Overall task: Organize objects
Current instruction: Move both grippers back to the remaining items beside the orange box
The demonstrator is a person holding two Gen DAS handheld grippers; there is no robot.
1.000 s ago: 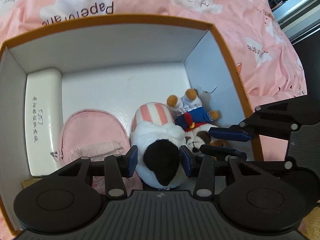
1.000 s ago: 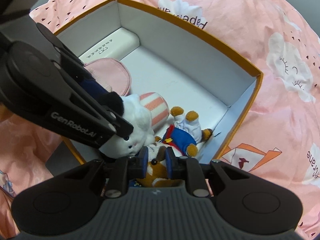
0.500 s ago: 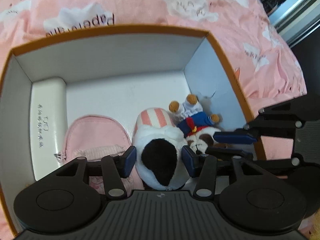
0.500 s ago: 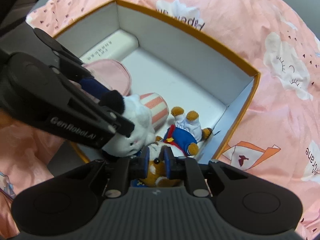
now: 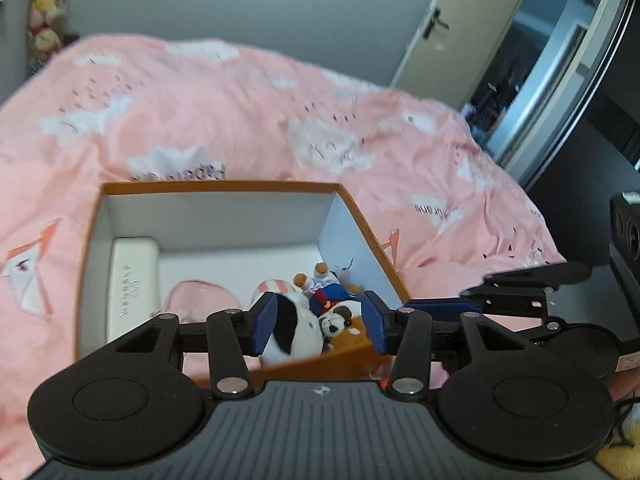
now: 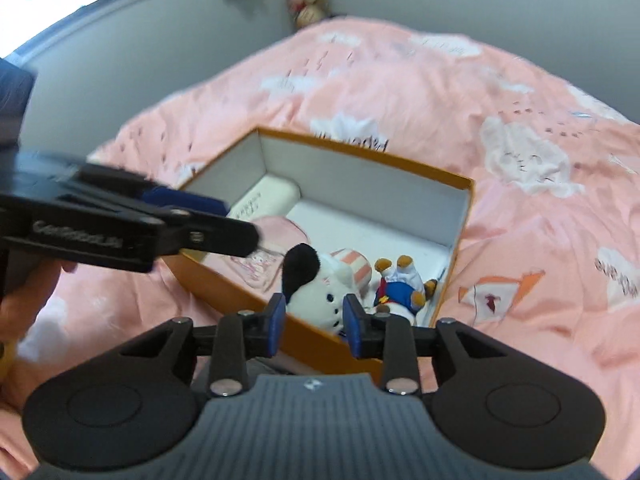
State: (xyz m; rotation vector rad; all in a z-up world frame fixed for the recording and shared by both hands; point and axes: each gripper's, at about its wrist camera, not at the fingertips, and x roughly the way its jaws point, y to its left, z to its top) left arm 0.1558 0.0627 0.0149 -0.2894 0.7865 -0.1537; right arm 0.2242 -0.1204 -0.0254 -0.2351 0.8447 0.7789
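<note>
through our left wrist view, our left gripper [image 5: 318, 326] hangs above the near edge of the orange box [image 5: 216, 187], its jaws spread and grasping nothing; they have just eased in a little. the box sits on a pink bedspread [image 5: 240, 112]. inside it a white case [image 5: 130, 284] lies along the left wall, a pink pouch [image 5: 200, 298] just beside it, then a white plush with a black ear [image 5: 292, 328] in a striped hat, and in the right corner a blue-dressed plush [image 5: 326, 294] lying over a small panda-faced plush [image 5: 336, 320]. our right gripper [image 5: 472, 302] reaches in from the right, outside the box.

through our right wrist view, our right gripper [image 6: 314, 326] is released too, clear of the toys, its jaws having just opened with nothing between them. below, the orange box [image 6: 360, 152] holds the white case [image 6: 268, 200], the pink pouch [image 6: 276, 228], the white plush with a black ear [image 6: 320, 284] and the blue-dressed plush [image 6: 400, 286] near the right wall. our left gripper [image 6: 192, 216] crosses the left of the view, blurred, over the box's corner.
</note>
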